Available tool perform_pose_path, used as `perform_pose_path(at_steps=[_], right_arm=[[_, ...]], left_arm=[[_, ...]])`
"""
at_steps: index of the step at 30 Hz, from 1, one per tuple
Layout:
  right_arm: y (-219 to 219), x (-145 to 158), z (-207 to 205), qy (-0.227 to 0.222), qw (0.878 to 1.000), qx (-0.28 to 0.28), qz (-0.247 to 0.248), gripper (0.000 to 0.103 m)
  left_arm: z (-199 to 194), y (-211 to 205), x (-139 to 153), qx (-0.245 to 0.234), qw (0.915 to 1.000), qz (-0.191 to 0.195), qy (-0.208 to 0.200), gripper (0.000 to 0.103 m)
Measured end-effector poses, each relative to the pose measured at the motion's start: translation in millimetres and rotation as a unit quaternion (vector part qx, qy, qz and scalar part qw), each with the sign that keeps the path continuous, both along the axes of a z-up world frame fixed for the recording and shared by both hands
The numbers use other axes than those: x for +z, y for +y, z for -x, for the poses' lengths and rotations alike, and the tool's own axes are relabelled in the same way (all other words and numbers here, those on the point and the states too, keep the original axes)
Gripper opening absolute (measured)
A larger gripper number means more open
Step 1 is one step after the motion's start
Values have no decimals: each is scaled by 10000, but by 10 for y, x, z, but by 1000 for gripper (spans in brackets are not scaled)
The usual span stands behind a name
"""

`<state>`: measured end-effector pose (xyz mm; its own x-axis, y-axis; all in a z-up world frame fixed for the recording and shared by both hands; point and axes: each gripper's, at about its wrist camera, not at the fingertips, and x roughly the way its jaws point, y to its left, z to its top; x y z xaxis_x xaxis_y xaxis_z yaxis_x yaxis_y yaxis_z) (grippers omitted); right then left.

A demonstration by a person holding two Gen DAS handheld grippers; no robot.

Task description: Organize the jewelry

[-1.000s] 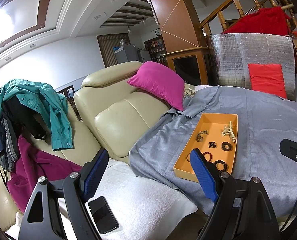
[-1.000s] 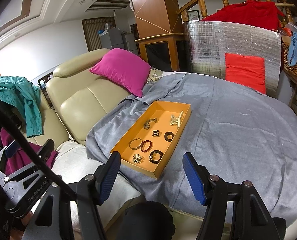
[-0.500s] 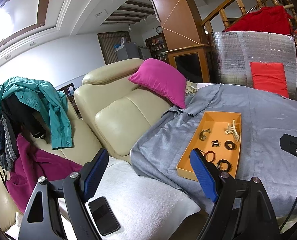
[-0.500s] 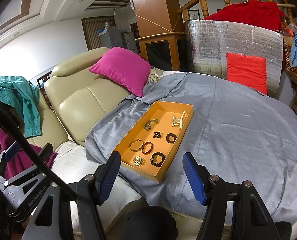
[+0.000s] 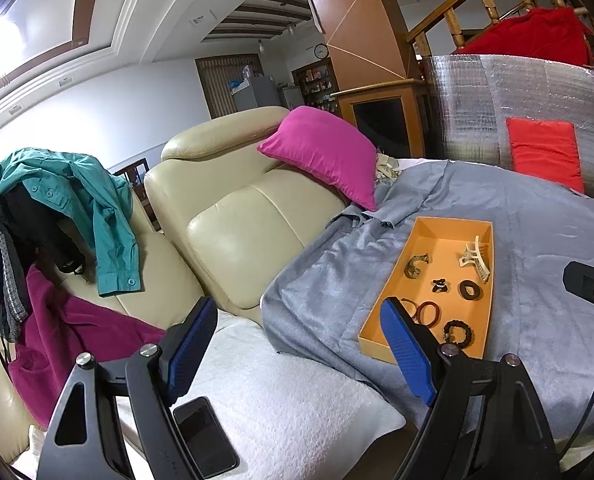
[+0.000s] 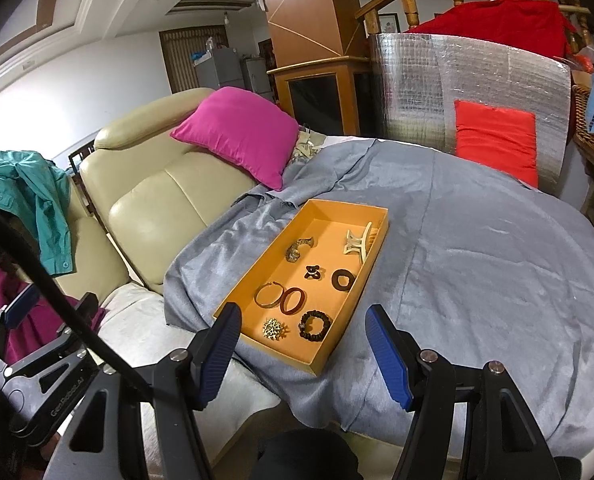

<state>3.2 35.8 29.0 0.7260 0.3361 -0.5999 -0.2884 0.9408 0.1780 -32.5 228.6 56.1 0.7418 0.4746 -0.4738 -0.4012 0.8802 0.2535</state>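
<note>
An orange tray lies on a grey cloth over a round table. In it lie a cream hair claw, a bronze clip, a small dark bow, a dark ring, a gold bangle, a red-brown bangle, a gold brooch and a black bead bracelet. My right gripper is open and empty, just short of the tray's near end. My left gripper is open and empty, left of the tray.
A cream sofa with a pink cushion stands left of the table. A phone lies on a white towel. Clothes hang at far left. A silver panel with a red cushion stands behind.
Both grippers have moved a little closer to the tray, which looks larger in both views. Both stay open and empty.
</note>
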Motion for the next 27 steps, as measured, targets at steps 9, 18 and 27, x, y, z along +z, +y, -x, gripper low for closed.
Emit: perform_pose_path(at_steps=[9,18,27], right_arm=[[162,-136,-323,152,9998,1,123,68],[271,-337,-715,389,9991,19,174,68],[-188,-489,-1045,427,9988,-163,-145,68]], left_arm=[[-287,137,-143,35,9998,84,170,84],[-632,231,-326,115,9990,61,426,84],[-1072,-169,-451,-489,9966,88,651,84]])
